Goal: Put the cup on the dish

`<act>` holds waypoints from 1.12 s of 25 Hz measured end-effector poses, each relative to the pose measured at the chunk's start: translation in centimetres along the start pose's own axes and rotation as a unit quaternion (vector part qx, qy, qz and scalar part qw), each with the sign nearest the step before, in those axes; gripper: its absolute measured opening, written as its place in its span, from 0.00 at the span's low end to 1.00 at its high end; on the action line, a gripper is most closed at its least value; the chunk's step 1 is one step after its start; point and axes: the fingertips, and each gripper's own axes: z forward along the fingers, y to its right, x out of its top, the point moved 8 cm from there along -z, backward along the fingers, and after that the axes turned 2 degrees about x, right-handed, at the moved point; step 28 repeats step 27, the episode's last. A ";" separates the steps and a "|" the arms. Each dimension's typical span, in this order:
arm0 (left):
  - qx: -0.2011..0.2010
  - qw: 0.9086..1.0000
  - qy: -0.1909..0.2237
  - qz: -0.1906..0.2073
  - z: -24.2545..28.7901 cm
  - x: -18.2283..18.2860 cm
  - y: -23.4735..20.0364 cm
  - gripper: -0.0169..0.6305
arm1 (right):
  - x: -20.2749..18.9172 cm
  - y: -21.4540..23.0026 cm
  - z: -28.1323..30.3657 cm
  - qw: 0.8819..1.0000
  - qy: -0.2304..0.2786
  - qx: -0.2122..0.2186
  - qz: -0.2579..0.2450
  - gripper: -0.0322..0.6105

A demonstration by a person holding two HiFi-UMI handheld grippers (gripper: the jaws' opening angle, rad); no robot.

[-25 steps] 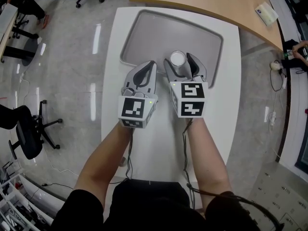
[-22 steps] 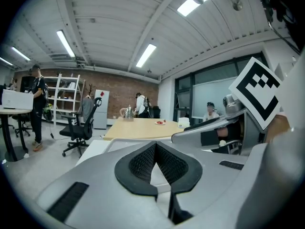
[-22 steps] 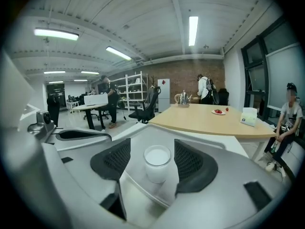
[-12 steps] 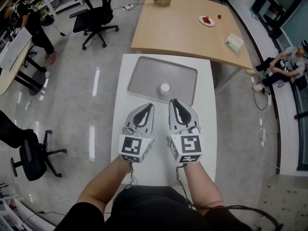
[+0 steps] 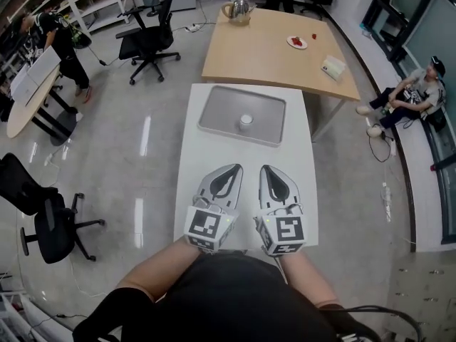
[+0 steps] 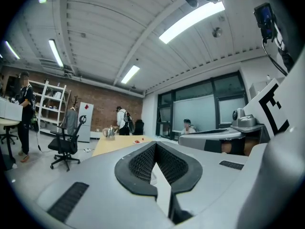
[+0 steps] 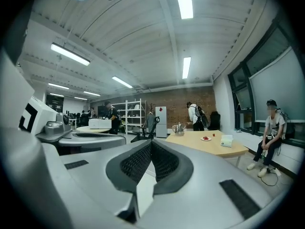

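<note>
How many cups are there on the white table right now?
1: the cup stands on the gray tray at the white table's far end. Nothing seems hidden.

Side by side, left gripper (image 5: 236,168) and right gripper (image 5: 265,169), fingers (image 7: 137,163) pressed together, nothing between them

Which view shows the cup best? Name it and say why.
The head view: the cup stands upright on the grey dish, seen whole from above. Neither gripper view shows it; both look past their own jaws into the room.
</note>
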 end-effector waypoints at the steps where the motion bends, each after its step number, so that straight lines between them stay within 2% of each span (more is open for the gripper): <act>1: -0.003 1.000 -0.001 -0.004 -0.7 0.0 0.6 0.04 | -0.2 -0.4 -0.8 1.000 -0.003 0.001 -0.001 0.07; 5: -0.017 1.000 0.000 -0.019 -2.2 -0.1 2.9 0.04 | -0.8 -1.5 -3.2 1.000 -0.008 0.007 -0.006 0.07; 10: -0.030 0.999 -0.005 -0.013 -2.9 -0.7 4.5 0.04 | -1.2 -2.3 -4.6 1.000 -0.009 0.010 -0.010 0.07; 20: -0.037 0.999 -0.004 -0.003 -3.2 -0.5 5.3 0.04 | -0.8 -3.0 -5.1 1.000 -0.004 0.023 -0.018 0.07; 28: -0.028 1.000 0.002 -0.007 -3.2 -0.2 4.4 0.04 | -0.5 -3.3 -4.4 0.999 0.001 0.027 -0.023 0.07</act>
